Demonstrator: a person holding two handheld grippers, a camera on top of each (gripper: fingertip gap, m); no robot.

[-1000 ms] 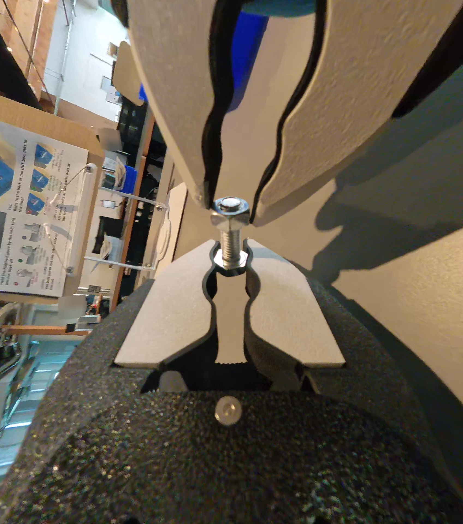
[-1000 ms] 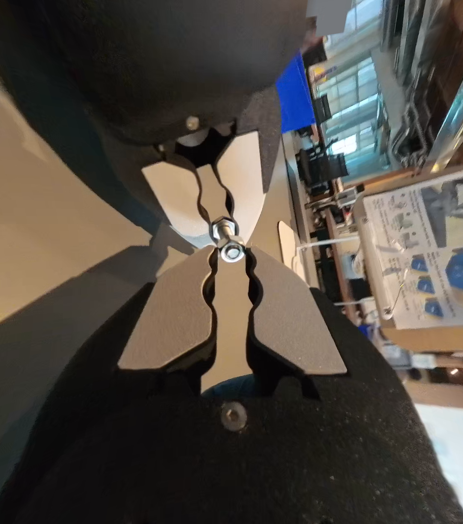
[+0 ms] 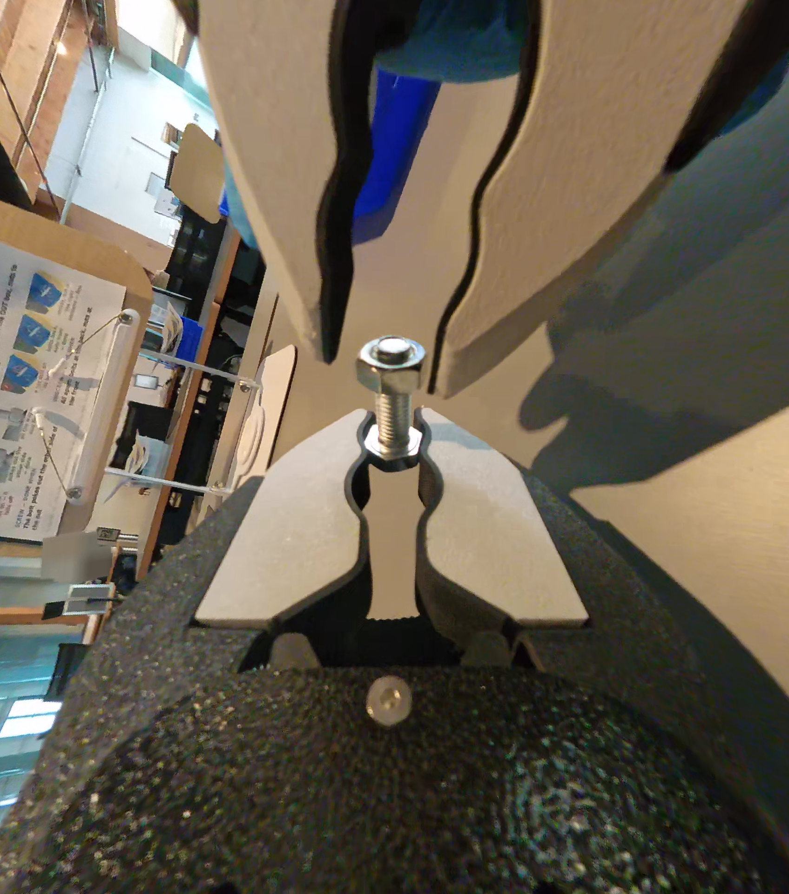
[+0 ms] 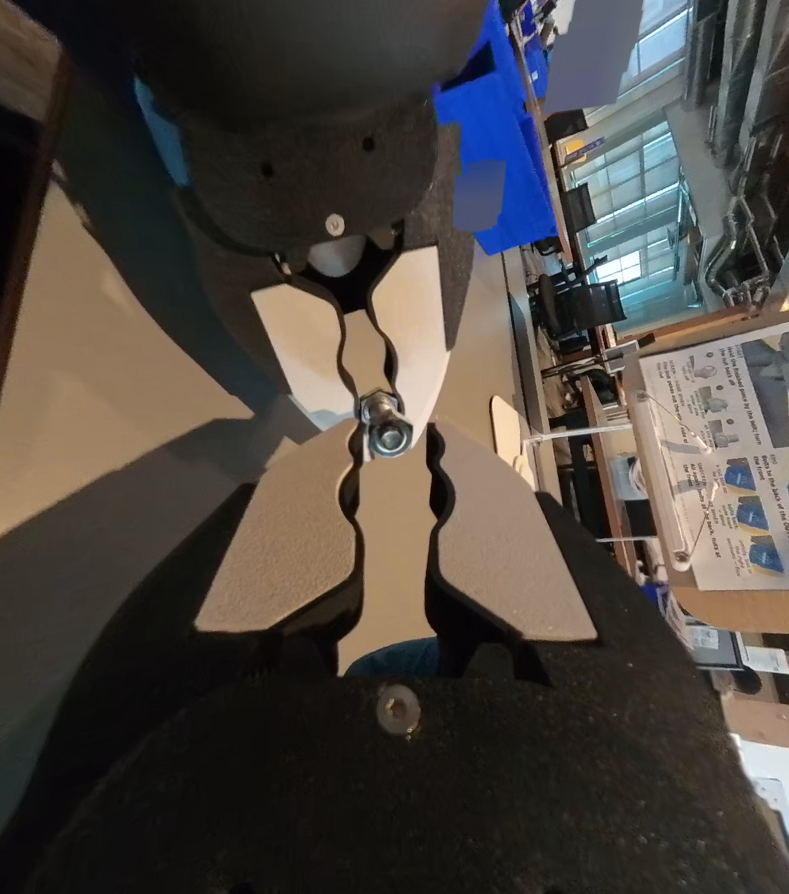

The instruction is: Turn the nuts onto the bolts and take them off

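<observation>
Left wrist view: the left gripper (image 3: 392, 438), its pale textured fingers (image 3: 300, 522) drawn narrow, pinches the hexagonal head end of a small silver threaded steel bolt (image 3: 391, 421), which stands out from the fingertips above a beige tabletop (image 3: 721, 604). A bright hexagonal steel nut (image 3: 391, 370) sits at the far tip of the shank, with a stretch of bare thread showing between it and the gripped end. Facing it, the right gripper (image 3: 382, 372) is spread wide, one fingertip clear of the nut on either side. The right wrist view confirms this: the right gripper (image 4: 392, 450) holds nothing, and the nut (image 4: 388, 441) lies between its open fingertips, nearer the left one.

Whether the nut is being run on or taken off cannot be judged from this moment. The risk lies in the next closure. The nut is off-centre between the open fingers, so one pad would likely touch first and push the bolt sideways in the narrow left-hand pinch. With the nut only at the tip of the thread, a knock could also free it to drop onto the tabletop.
</observation>
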